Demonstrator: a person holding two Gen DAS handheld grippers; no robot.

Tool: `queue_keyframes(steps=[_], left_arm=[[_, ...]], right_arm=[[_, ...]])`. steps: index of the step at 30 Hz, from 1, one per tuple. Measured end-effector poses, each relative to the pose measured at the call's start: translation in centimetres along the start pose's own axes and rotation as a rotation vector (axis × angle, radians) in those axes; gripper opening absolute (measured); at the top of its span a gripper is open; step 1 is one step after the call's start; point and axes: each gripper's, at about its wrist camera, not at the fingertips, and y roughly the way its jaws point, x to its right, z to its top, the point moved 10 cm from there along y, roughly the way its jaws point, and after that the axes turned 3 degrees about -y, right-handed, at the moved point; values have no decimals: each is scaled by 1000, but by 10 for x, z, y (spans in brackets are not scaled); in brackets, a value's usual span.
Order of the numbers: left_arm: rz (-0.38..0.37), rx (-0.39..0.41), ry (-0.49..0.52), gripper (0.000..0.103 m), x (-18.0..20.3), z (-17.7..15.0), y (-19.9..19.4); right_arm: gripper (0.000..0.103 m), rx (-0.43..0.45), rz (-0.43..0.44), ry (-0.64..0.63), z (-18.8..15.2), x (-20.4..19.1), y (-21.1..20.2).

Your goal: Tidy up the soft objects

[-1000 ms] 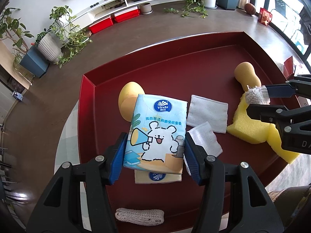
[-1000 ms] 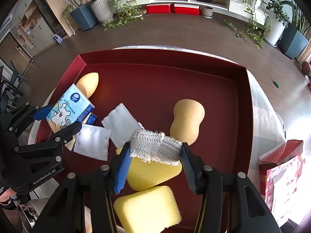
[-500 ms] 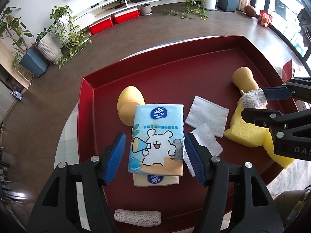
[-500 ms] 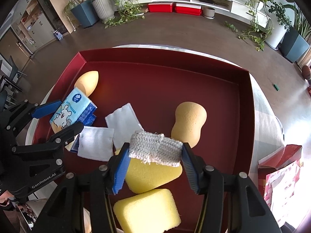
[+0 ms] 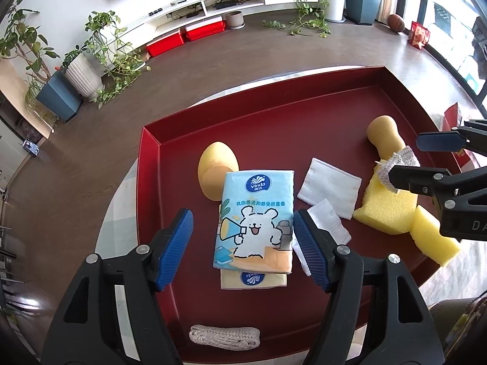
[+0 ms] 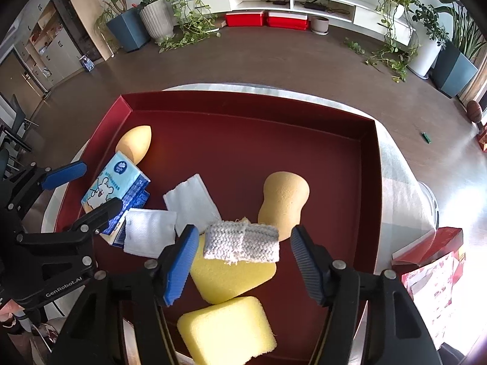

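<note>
A red tray (image 5: 213, 121) holds the soft objects. My left gripper (image 5: 240, 235) is open, its jaws apart on either side of a blue Vinda tissue pack (image 5: 255, 222) stacked on a second pack (image 5: 254, 279). My right gripper (image 6: 242, 258) is open; a grey knitted cloth (image 6: 242, 241) lies between its jaws on a yellow sponge (image 6: 231, 276). The cloth also shows in the left wrist view (image 5: 395, 164), as does the tissue pack in the right wrist view (image 6: 114, 184).
Two white pads (image 5: 328, 182) (image 5: 327, 223) lie mid-tray, an egg-shaped sponge (image 5: 214, 168) at the left, a tan gourd-shaped sponge (image 6: 284, 200) at the right, a second yellow sponge (image 6: 226, 328) in front, and a rope coil (image 5: 225, 336) at the near edge.
Both grippers opened. The left let go of the tissue pack onto the second pack. The right let go of the knitted cloth onto the yellow sponge. Both have drawn back slightly.
</note>
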Motion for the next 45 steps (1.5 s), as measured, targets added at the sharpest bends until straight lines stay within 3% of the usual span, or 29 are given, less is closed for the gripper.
queue_keyframes(steps=[4, 21, 32, 45], left_arm=[[13, 4, -15, 72, -5, 0, -2], [81, -5, -113, 72, -59, -20, -15], [113, -28, -192, 72, -88, -61, -30], [144, -61, -283, 72, -123, -132, -51]], right_arm=[[66, 1, -7, 3, 0, 3, -3], [66, 15, -39, 77, -21, 34, -19], [66, 25, -60, 146, -52, 56, -38], [66, 32, -115, 263, -122, 98, -70]])
